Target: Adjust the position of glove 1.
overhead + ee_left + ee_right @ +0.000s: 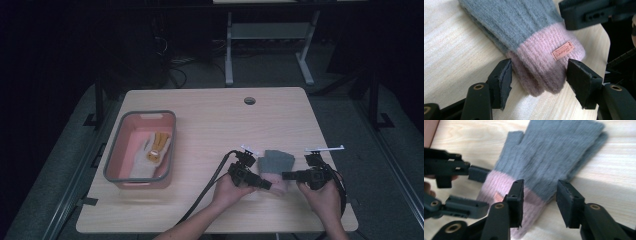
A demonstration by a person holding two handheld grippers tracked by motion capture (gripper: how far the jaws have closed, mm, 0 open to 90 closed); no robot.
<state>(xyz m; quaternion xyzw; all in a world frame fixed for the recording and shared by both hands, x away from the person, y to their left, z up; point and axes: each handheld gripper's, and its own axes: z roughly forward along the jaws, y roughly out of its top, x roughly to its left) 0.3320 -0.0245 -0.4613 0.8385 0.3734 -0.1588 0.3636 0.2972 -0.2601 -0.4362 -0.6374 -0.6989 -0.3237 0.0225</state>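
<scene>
A knitted glove with a grey hand and a pink cuff lies flat near the table's front right. In the left gripper view the glove runs away from me. My left gripper has a pad against each side of the pink cuff with its small label, so it is shut on it. My right gripper stands open over the glove, straddling its edge where grey meets pink, pads apart from the knit. In the high view my left gripper and right gripper face each other across the cuff.
A pink bin with a grey rim stands at the table's left and holds a white and yellow item. A round cable hole sits near the far edge. The table's front edge lies close behind both hands.
</scene>
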